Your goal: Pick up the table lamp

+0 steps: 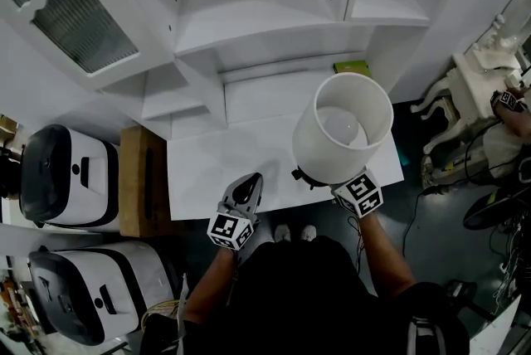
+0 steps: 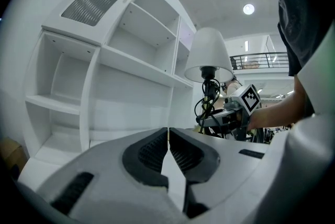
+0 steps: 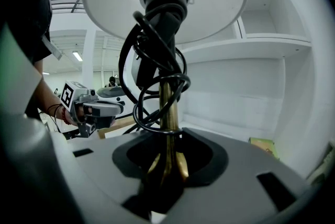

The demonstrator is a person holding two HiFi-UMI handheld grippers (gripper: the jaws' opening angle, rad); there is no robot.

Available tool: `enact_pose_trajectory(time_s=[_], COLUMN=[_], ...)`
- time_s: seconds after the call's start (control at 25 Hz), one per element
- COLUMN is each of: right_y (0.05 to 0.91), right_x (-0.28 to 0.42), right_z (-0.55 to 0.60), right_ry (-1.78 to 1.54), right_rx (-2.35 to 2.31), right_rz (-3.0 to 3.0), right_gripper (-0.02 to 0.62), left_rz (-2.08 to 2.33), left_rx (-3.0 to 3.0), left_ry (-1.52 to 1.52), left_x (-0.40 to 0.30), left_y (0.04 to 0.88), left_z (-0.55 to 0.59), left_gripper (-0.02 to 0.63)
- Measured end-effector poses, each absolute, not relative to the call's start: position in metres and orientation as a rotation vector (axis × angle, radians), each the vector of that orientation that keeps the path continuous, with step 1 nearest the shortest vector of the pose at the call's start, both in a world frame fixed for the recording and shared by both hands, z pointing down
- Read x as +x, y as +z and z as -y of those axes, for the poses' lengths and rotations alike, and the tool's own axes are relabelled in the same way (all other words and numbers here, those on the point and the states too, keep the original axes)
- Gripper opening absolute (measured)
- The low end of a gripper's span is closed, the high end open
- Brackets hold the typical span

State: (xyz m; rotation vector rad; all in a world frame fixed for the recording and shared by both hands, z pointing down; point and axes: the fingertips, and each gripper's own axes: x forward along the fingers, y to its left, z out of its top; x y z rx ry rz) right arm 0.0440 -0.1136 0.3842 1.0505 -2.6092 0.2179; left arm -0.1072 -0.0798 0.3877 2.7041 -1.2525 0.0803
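The table lamp has a white drum shade (image 1: 343,128) and a thin brass stem (image 3: 168,113) with a black cord (image 3: 147,79) coiled round it. My right gripper (image 3: 166,171) is shut on the brass stem low down, and the lamp stands upright over the white table (image 1: 207,167). In the head view the right gripper (image 1: 336,189) sits under the shade at the table's front right. My left gripper (image 1: 248,189) rests at the table's front edge, jaws together with nothing between them. In the left gripper view the lamp (image 2: 209,55) shows to the right.
A white cabinet with open shelves (image 1: 249,5) stands behind the table, and a small green object (image 1: 353,67) lies on its ledge. Left of the table stand a wooden board (image 1: 143,179) and two white-and-black machines (image 1: 66,179). White carved furniture (image 1: 477,88) stands at the right.
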Motion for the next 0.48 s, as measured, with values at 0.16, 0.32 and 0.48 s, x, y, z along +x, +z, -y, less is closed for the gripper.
enact_pose_trajectory(time_s=[0.16, 0.32, 0.48], right_y=[0.384, 0.387, 0.389], right_x=[0.044, 0.048, 0.05], right_z=[0.109, 0.104, 0.097], right_ry=[0.223, 0.221, 0.237], right_rx=[1.042, 1.041, 1.025], right_rz=[2.61, 2.603, 2.584], right_gripper=[0.14, 0.14, 0.14], left_rz=[1.261, 1.274, 1.277], left_rx=[2.702, 2.691, 2.692], left_ry=[0.083, 0.077, 0.076], left_x=[-0.109, -0.11, -0.109], left_y=[0.387, 0.387, 0.386], left_z=[0.076, 0.074, 0.071], left_gripper=[0.025, 0.025, 0.025])
